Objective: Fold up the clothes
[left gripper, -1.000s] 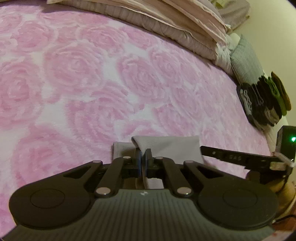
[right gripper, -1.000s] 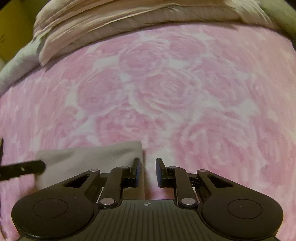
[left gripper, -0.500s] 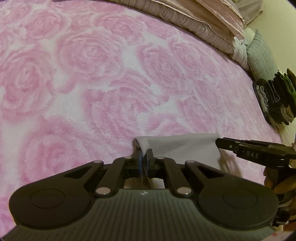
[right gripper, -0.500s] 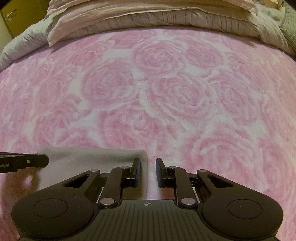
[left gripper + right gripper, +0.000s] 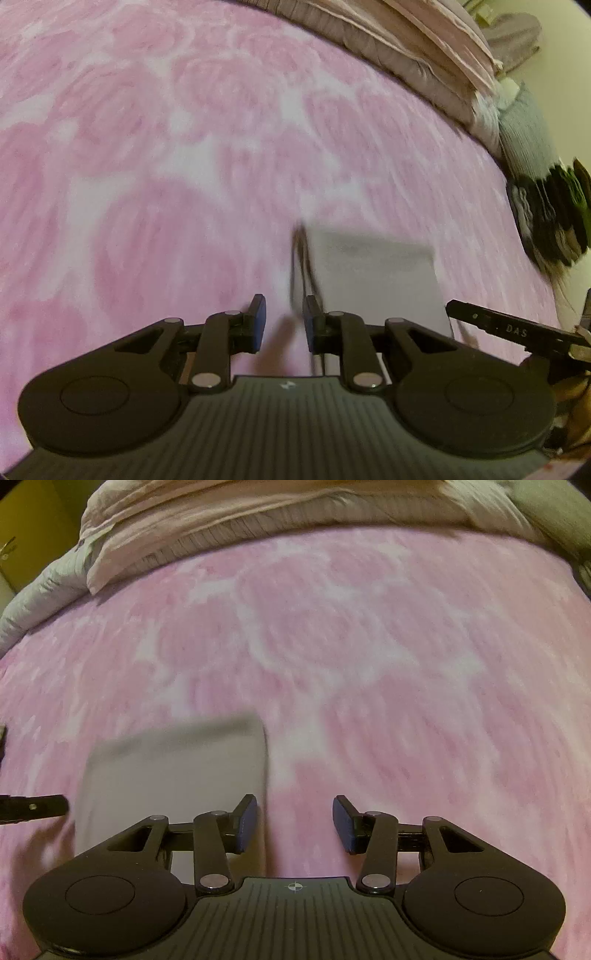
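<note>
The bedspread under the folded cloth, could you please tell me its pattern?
Pink roses on white, across the bedspread; clearest in the right wrist view.

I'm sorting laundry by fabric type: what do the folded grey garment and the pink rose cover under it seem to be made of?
Folded grey garment: looks like a thin, smooth knit or cotton jersey, matte, lying flat with crisp edges; motion blur hides the weave. Pink rose cover: looks like plush fleece, with a soft fuzzy pile and sculpted rose swirls, no sheen. Neither fibre can be confirmed from here.

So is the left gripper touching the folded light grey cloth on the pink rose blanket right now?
Apart. In the left wrist view the left gripper has only pink blanket between its opening jaws, and the grey cloth lies flat just to their right.
</note>
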